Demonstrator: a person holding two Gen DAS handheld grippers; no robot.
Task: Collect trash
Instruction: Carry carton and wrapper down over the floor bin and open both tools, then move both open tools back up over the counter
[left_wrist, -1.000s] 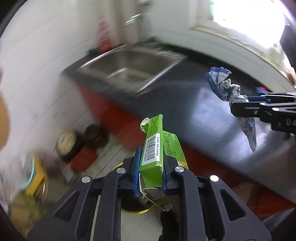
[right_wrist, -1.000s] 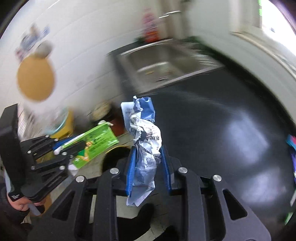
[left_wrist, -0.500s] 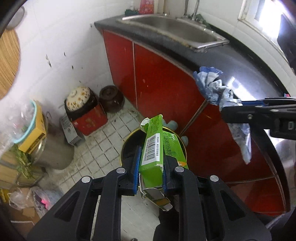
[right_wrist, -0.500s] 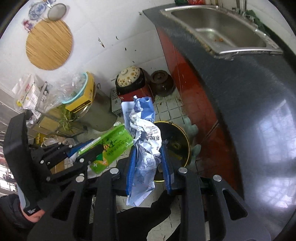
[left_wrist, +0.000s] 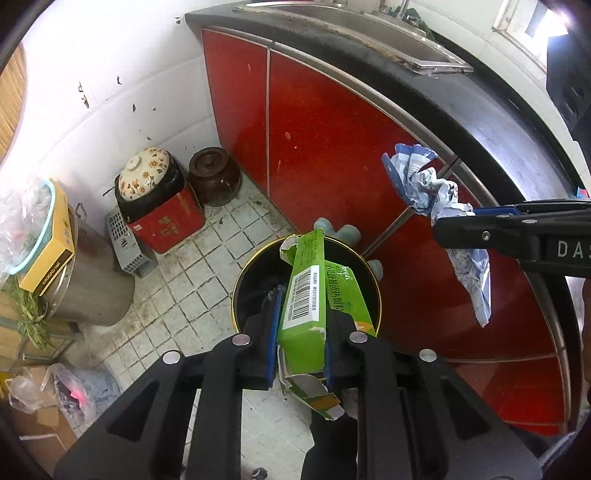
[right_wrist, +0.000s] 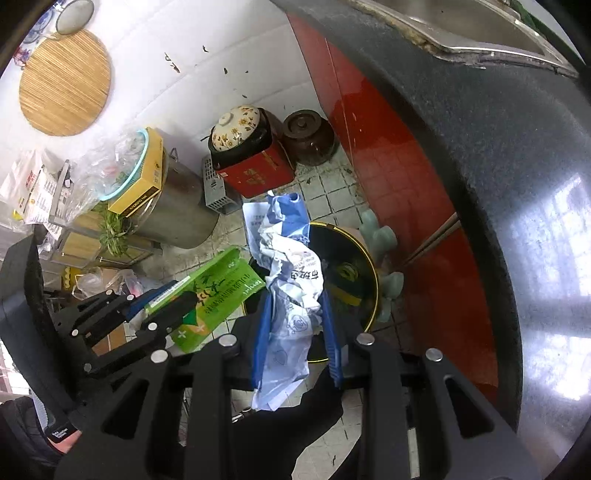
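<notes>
Both grippers hold trash above the round black bin (left_wrist: 258, 280).
Left gripper (left_wrist: 301, 325) clamps a green carton (left_wrist: 304, 295); right gripper (right_wrist: 295, 325) pinches a crumpled blue-white wrapper (right_wrist: 291, 266).

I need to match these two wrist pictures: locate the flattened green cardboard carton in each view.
Left wrist view: flattened green cardboard carton at lower centre, clamped in the left gripper.
Right wrist view: the carton at left of centre, held by that gripper.
Shared landmark: round black gold-rimmed trash bin on the floor below.
</notes>
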